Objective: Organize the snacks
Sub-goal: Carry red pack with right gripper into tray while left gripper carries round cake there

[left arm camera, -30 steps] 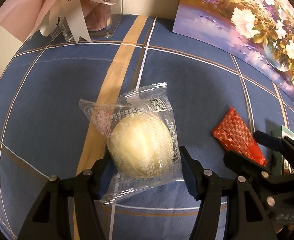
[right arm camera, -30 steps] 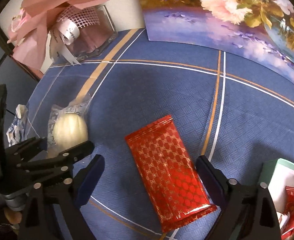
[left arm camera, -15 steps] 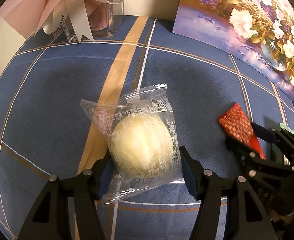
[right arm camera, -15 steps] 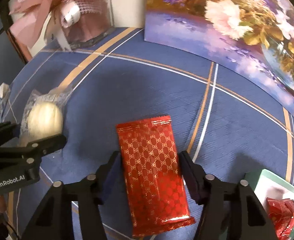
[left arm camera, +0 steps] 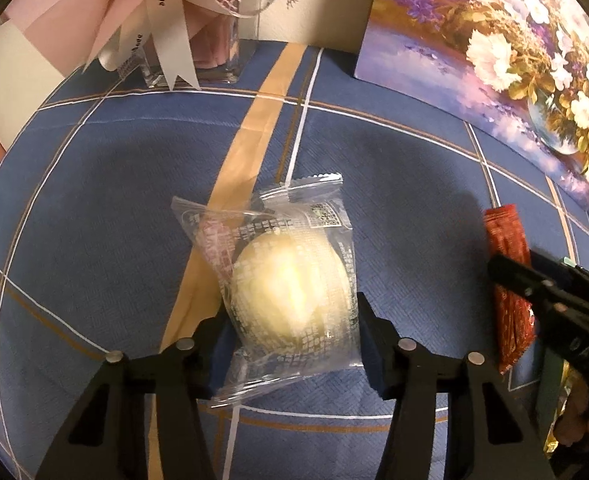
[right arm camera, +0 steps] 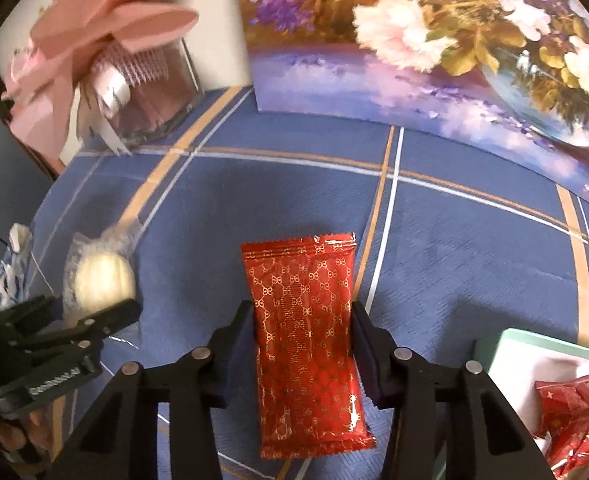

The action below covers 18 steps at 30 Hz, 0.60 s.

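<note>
Red packet (right arm camera: 308,344) and bun (left arm camera: 290,284) sit between jaws.

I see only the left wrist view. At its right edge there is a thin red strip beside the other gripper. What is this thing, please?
Observer: A flat red packet with a gold pattern. The right gripper has a finger on each long side of it.
Operator: Is there some container to receive the snacks?
Observer: Yes, a pale green box sits at the right, with a crumpled red wrapper inside.
Operator: And what lies left of my bun packet?
Observer: A blue and white packet lies beyond the bun packet, near the cloth's left edge.
</note>
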{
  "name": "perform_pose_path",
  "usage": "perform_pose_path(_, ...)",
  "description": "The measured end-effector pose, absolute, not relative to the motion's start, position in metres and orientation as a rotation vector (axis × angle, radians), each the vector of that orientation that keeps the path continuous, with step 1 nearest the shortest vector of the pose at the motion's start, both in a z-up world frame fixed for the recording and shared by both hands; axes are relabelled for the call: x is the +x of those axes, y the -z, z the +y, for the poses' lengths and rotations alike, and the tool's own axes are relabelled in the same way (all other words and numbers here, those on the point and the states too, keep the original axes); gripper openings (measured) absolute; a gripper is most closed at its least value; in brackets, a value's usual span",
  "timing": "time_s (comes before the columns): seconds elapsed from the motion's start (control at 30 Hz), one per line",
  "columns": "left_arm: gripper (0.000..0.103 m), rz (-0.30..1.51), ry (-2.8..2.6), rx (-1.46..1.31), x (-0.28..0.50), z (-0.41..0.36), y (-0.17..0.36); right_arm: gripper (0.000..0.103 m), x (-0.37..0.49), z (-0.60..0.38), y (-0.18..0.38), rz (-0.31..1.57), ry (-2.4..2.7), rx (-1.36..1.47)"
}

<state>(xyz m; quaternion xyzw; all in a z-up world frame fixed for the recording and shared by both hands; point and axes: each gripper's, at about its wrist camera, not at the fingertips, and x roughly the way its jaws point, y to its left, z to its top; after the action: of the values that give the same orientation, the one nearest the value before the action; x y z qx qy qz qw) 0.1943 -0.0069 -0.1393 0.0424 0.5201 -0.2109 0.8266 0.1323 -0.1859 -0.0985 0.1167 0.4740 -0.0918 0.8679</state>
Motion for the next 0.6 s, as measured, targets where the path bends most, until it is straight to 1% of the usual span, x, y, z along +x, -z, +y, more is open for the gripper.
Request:
perform_pose_path(0.37,0.053,1.108,0.443,0.026,0.188,0.006,0.131,0.048,0.127,-0.184,0.075,0.946,0.186,0.254)
perform_pose_path(0.6,0.053,1.075,0.442,-0.014,0.174,0.013,0.098,0.048,0.112,-0.18,0.037,0.9,0.199,0.232)
